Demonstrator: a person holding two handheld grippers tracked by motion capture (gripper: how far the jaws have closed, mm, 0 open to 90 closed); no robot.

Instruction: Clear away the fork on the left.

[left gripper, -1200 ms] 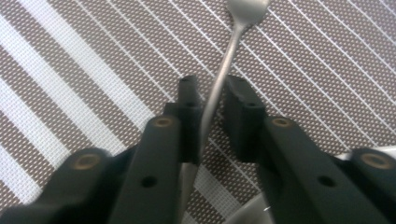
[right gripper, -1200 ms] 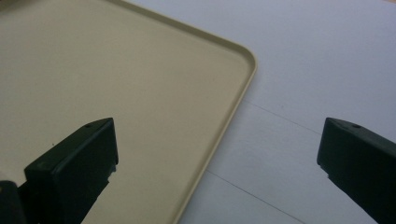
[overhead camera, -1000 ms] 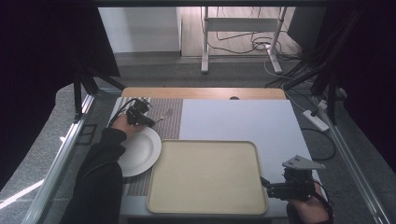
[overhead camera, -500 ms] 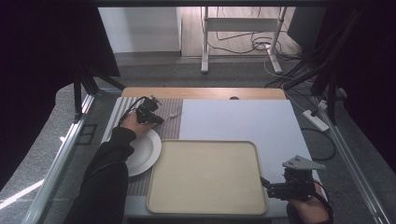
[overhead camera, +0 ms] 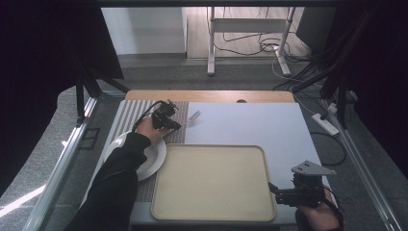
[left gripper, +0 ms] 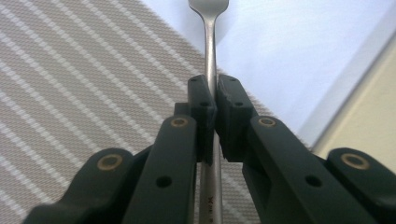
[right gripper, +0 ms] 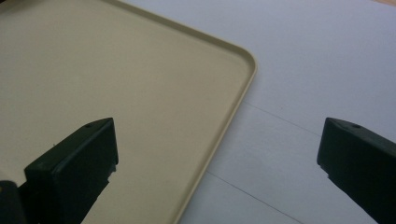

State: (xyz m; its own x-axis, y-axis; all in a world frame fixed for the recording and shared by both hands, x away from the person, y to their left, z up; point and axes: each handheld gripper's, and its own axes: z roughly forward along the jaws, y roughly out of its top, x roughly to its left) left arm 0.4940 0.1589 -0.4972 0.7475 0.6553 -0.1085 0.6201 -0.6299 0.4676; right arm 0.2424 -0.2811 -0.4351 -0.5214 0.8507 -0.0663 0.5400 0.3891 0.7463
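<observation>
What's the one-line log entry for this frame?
left tongs: shut on fork, over striped mat | right tongs: open, idle at tray corner | plate: bare

The left gripper (overhead camera: 169, 121) reaches forward on an outstretched, dark-sleeved arm, jaws pinched tight together. The right gripper (overhead camera: 279, 191) hangs low by the near edge, jaws spread wide.

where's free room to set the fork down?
Free: the beige tray, bare between the white plate and right gripper; also the white sheet behind it. Crowded: striped mat, with plate and left gripper gripping the fork.
</observation>
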